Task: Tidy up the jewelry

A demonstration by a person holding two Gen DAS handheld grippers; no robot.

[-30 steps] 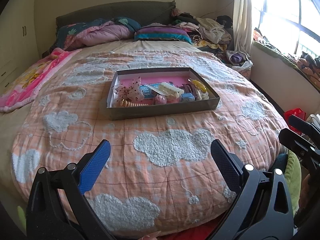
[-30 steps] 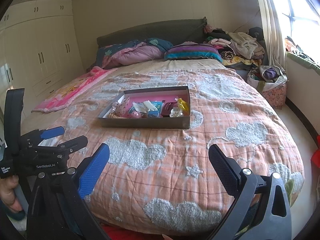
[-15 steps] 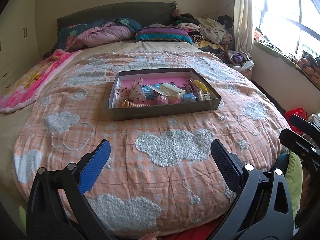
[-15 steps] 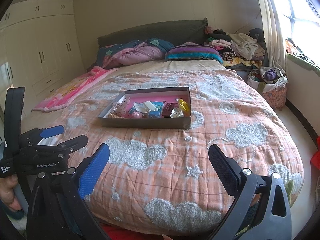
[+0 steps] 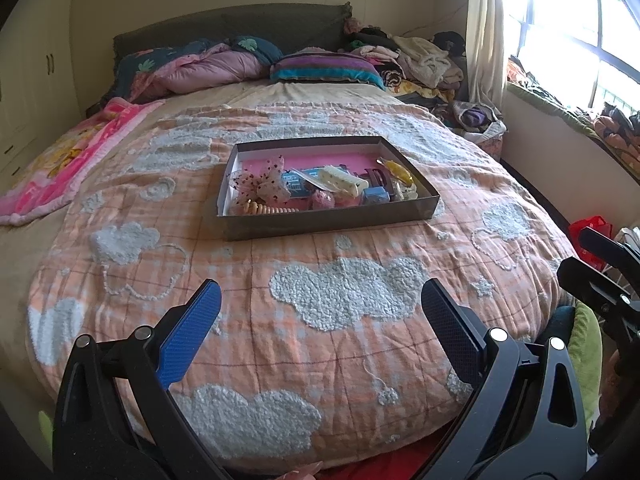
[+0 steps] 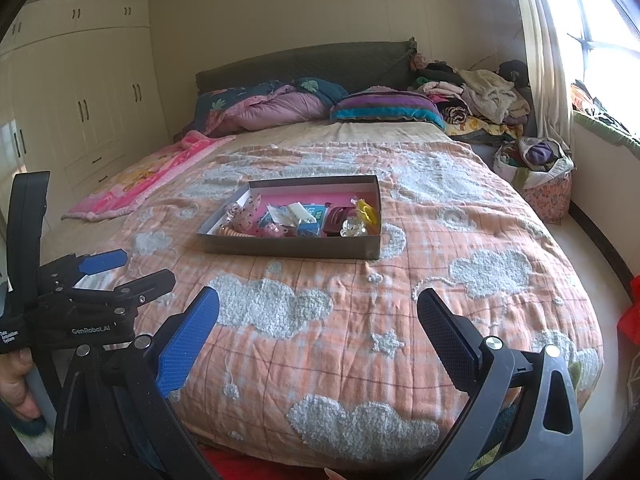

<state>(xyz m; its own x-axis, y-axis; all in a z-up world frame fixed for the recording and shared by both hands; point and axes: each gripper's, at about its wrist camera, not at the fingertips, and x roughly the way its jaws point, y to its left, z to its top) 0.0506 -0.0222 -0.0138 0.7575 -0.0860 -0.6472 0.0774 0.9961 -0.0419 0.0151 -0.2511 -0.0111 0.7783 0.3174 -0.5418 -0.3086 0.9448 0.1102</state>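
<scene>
Left tongs (image 5: 318, 312) and right tongs (image 6: 318, 320), both spread wide and empty, hover over the bed (image 5: 340, 364). The jewelry box (image 5: 332, 224) lies mid-quilt, well apart. Risk: its crowded, overlapping trinkets (image 5: 320, 190) may snag or come up together; soft bedding may tilt the box.

Daylight is pouring through a window (image 6: 600, 40) on the right, past a pale curtain (image 6: 540, 52). A bed (image 6: 360, 320) with a dark headboard (image 6: 304, 62) is filling the room, cream wardrobes (image 6: 80, 100) are lining the left wall, and clothes (image 6: 480, 96) are piling up beside the pillows (image 6: 384, 110)
</scene>
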